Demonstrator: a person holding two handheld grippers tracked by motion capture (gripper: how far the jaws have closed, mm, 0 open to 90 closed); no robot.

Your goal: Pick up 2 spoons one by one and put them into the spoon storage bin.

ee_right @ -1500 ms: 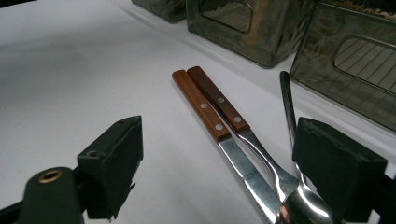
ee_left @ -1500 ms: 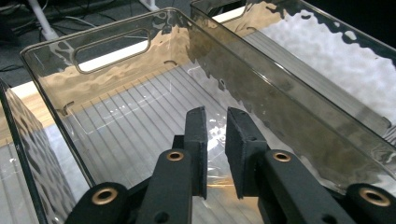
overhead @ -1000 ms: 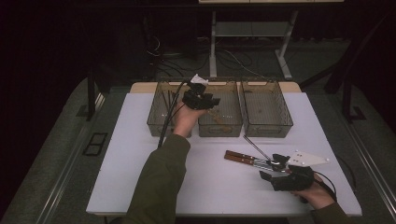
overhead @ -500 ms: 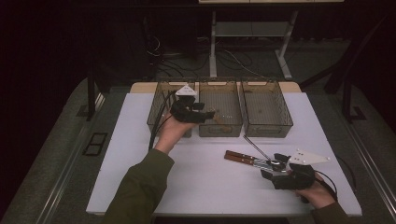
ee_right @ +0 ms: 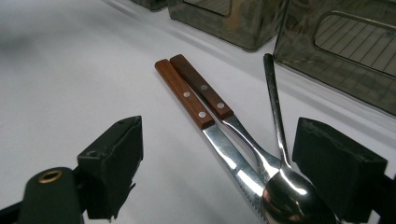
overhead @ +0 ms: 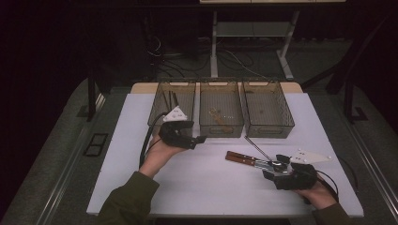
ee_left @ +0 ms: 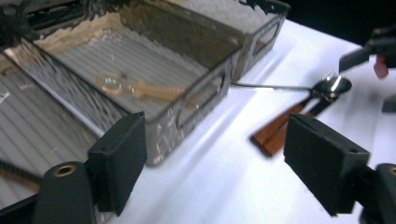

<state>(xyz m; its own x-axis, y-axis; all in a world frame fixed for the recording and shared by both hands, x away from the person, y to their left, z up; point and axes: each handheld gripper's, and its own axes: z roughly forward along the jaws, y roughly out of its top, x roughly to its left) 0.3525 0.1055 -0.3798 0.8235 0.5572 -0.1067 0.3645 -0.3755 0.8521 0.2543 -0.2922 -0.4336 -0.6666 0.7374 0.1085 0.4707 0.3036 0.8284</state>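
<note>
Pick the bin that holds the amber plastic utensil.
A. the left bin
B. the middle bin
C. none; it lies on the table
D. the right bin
B: the amber utensil lies on the floor of the middle bin, as the high view shows; the left gripper view shows it inside that bin too.

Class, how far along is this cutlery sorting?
Done: one tan utensil lies in the middle bin. In hand: nothing; the left claw, jaws just opening, is empty; the right claw stands open at the spoon. Left: spoon, knife, fork on the table.
</note>
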